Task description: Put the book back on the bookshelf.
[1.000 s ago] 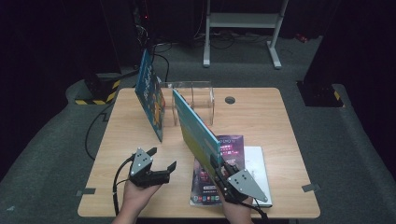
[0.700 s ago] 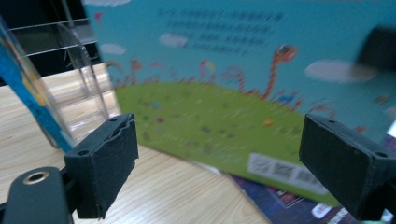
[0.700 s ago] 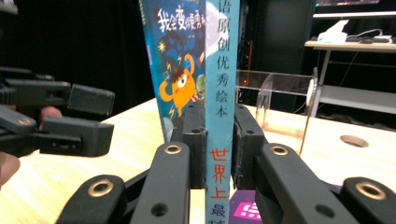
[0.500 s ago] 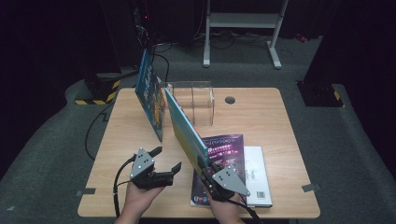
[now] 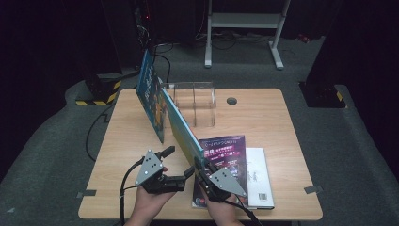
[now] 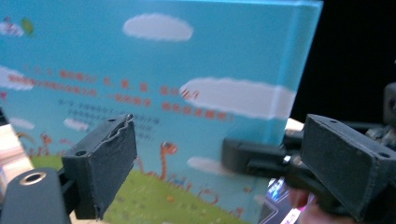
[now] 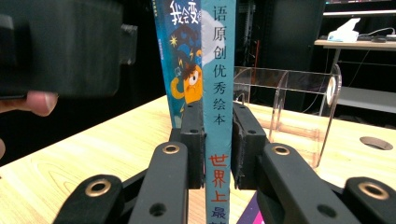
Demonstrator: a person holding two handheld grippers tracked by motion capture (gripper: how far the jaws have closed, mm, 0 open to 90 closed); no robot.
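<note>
Right gripper (image 5: 201, 165) is clamped on the spine of the teal book (image 5: 181, 127); in the right gripper view both pads press the spine (image 7: 218, 116) from either side, Chinese lettering running down it. The book stands on edge, upright, running from the gripper at the table's near side toward the clear rack (image 5: 195, 101) further back; its far end is just beside the rack's left end, can't tell if touching. Left gripper (image 5: 181, 162) sits just left of the book, jaws apart, nothing between the pads. Its own view faces the cover (image 6: 154, 107) close up: sky, clouds, red text, grass; the right gripper's jaw shows at the book's spine edge there. A second blue book (image 5: 150, 96) stands on edge left of the rack, behind the held one. A purple book (image 5: 226, 150) lies flat on the table (image 5: 263, 113) right of the held book, partly over a white book (image 5: 259, 174). Small round hole (image 5: 231, 100) in the tabletop right of the rack.
</note>
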